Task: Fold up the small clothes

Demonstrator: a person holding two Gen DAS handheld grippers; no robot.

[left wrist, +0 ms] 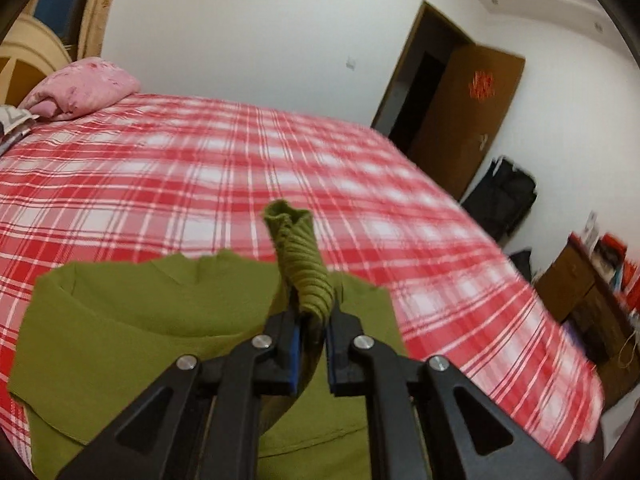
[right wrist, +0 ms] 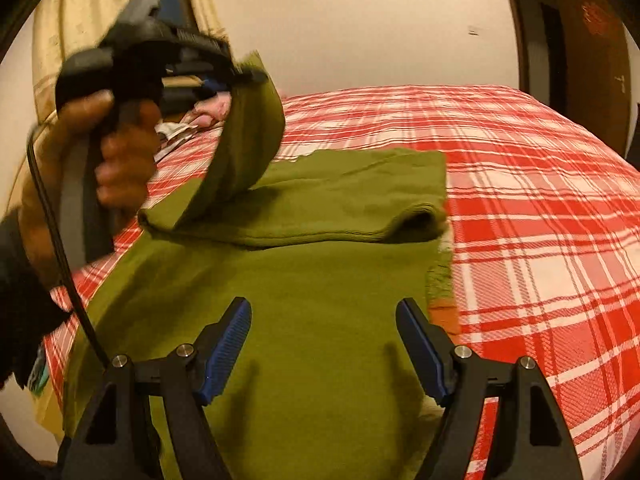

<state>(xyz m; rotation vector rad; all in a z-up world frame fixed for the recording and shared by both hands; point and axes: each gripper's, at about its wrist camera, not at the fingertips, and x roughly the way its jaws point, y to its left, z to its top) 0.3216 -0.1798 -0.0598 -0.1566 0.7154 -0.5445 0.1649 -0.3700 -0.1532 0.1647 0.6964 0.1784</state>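
An olive-green sweater [right wrist: 304, 320] lies flat on the red plaid bed [right wrist: 540, 208], with its right sleeve [right wrist: 360, 204] folded across the body. My left gripper [left wrist: 312, 320] is shut on the ribbed cuff of the left sleeve [left wrist: 304, 264] and holds it lifted above the sweater [left wrist: 120, 344]. In the right wrist view the left gripper [right wrist: 252, 76] shows at upper left with the sleeve [right wrist: 248, 136] hanging in an arc from it. My right gripper [right wrist: 324, 316] is open and empty, low over the sweater's lower body.
A pink pillow [left wrist: 84, 88] lies at the bed's far left corner. A brown door [left wrist: 468, 120] stands open at the right wall, with a black bag [left wrist: 504, 196] and a wooden cabinet [left wrist: 580, 292] beside the bed. Curtains [right wrist: 68, 36] hang behind.
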